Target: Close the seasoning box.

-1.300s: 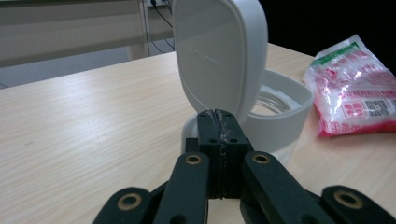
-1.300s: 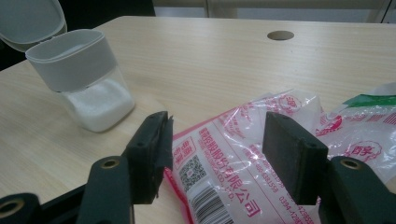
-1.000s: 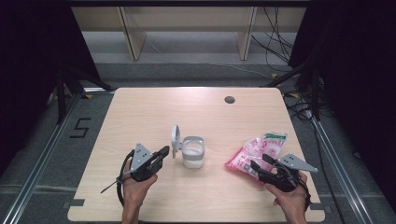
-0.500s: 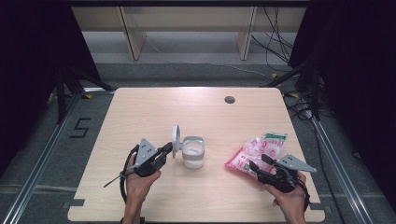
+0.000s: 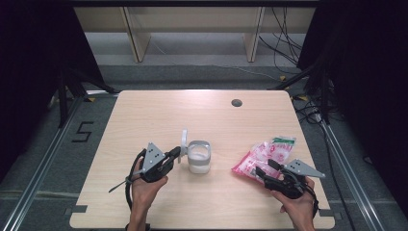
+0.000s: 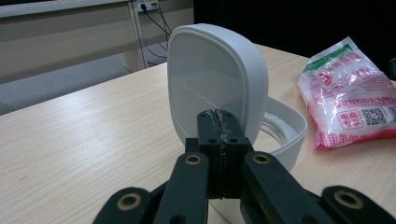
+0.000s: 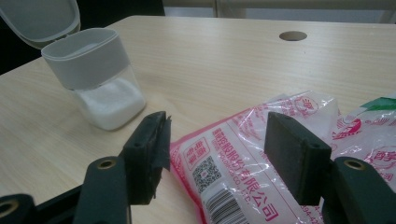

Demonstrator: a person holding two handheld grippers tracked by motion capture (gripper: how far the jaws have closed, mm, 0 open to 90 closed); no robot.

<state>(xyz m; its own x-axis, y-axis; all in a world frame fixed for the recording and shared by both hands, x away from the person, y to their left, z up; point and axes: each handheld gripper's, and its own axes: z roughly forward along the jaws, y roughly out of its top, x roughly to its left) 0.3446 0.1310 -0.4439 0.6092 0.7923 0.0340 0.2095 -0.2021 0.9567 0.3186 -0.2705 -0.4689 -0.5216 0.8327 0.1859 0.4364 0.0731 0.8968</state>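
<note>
Two hand-held grippers: left (image 6: 218, 135) pressed together behind the container's lid (image 6: 217, 77), hiding its hinge; right (image 7: 215, 149) spread over the pink bag (image 7: 243, 158).

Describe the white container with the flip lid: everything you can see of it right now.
The container stands upright near the middle of the table. It has a clear lower body about a third full of white powder and a wide opaque white collar. Its rounded white lid, hinged at one side, stands open and nearly upright, with faint embossed lettering inside. The left claw, shut, sits at the lid's lower edge. The pink bag lies apart from it.
</note>
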